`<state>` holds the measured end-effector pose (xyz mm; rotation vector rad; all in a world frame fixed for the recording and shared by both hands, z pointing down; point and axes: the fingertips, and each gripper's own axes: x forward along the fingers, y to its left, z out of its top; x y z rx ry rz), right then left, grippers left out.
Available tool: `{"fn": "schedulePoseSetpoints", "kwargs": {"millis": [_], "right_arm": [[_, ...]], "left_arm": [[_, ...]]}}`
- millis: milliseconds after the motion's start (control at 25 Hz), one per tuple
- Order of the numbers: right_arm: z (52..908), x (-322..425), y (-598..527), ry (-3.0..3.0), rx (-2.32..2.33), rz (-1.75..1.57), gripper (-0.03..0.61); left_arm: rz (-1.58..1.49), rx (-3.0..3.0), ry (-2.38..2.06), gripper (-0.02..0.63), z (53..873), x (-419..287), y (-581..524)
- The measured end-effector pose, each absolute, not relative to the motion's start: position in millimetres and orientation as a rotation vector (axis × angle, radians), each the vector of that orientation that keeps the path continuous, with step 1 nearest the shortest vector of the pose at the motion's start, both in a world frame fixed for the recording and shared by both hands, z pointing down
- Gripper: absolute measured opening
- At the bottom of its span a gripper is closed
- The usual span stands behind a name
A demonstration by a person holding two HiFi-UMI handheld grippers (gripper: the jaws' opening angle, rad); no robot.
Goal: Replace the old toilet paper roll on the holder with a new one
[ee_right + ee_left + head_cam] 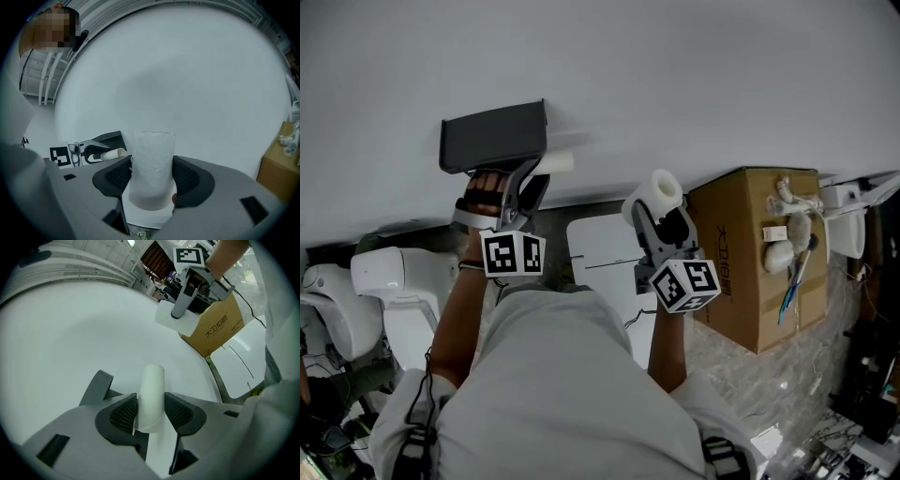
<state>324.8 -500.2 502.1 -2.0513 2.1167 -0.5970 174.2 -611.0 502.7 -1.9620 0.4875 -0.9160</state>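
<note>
A dark holder (492,136) is mounted on the white wall, also seen in the right gripper view (108,137). My left gripper (534,178) is just below its right end, shut on a pale empty tube (557,162). In the left gripper view the tube (151,390) stands clamped between the pads of the left gripper (150,411). My right gripper (661,214) is further right, shut on a new white toilet paper roll (655,192). That roll (151,164) fills the gap of the right gripper (151,177) in its own view.
A cardboard box (750,253) with small white items on top stands at the right. A white toilet (394,281) sits at the left, and a white flat lid (600,246) lies between the arms. Clutter lines the floor at the right edge.
</note>
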Motion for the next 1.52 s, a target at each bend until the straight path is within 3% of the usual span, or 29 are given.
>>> {"fn": "schedulePoseSetpoints", "kwargs": {"millis": [840,1520], "right_arm": [[508.2,346.3,-474.6,2.061,-2.092,-0.61,0.272],[499.5,323.4,-481.0,2.153,-2.04,-0.59,0.272]], "left_arm": [[-0.786,-2.122,0.336,0.206,500.8,233.5,-558.2],[-0.726,-2.334,0.514,0.206,483.5,189.5,-559.1]]}}
